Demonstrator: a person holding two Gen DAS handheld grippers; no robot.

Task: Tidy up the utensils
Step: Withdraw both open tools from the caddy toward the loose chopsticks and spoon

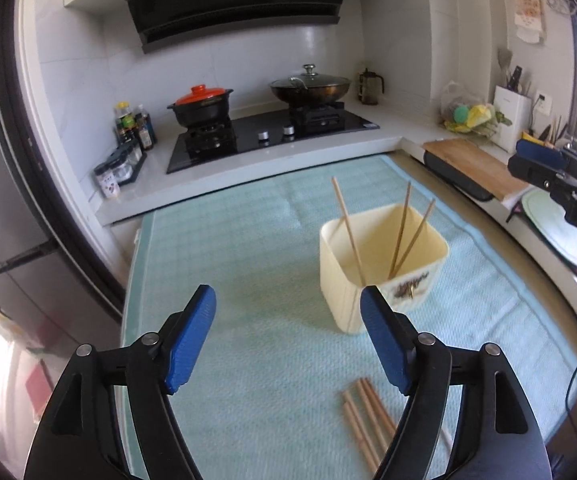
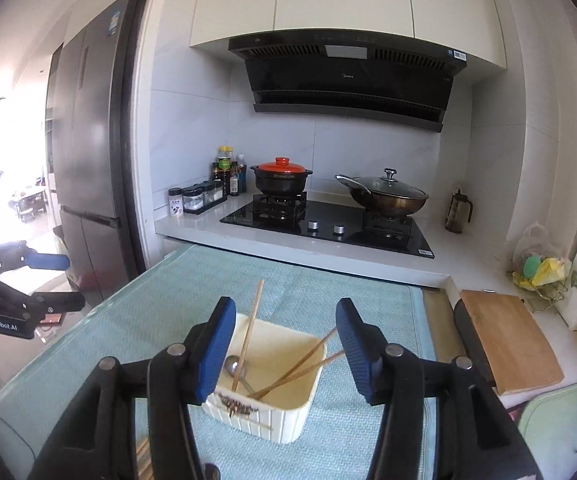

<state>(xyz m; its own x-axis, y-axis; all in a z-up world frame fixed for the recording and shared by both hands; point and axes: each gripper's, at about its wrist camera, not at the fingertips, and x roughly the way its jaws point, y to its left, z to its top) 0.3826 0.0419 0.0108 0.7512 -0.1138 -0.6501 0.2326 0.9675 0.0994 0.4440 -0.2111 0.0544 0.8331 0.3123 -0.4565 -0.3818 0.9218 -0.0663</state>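
Observation:
A cream plastic utensil box (image 1: 384, 268) stands on the light-blue mat (image 1: 248, 240). Three wooden chopsticks (image 1: 402, 236) lean inside it. The right wrist view shows the box (image 2: 272, 396) from above, with the chopsticks (image 2: 248, 336) and a metal spoon (image 2: 234, 368) in it. Several more chopsticks (image 1: 368, 412) lie flat on the mat near me. My left gripper (image 1: 288, 340) is open and empty, above the mat, left of the box. My right gripper (image 2: 286, 344) is open and empty, above the box; it also shows at the right in the left wrist view (image 1: 544, 168).
Behind the mat is a counter with a gas hob (image 1: 264, 136), a clay pot with a red lid (image 1: 202, 106), a lidded wok (image 1: 310, 88) and spice bottles (image 1: 132, 128). A wooden cutting board (image 1: 476, 168) lies at the right. A fridge (image 2: 88, 152) stands at the left.

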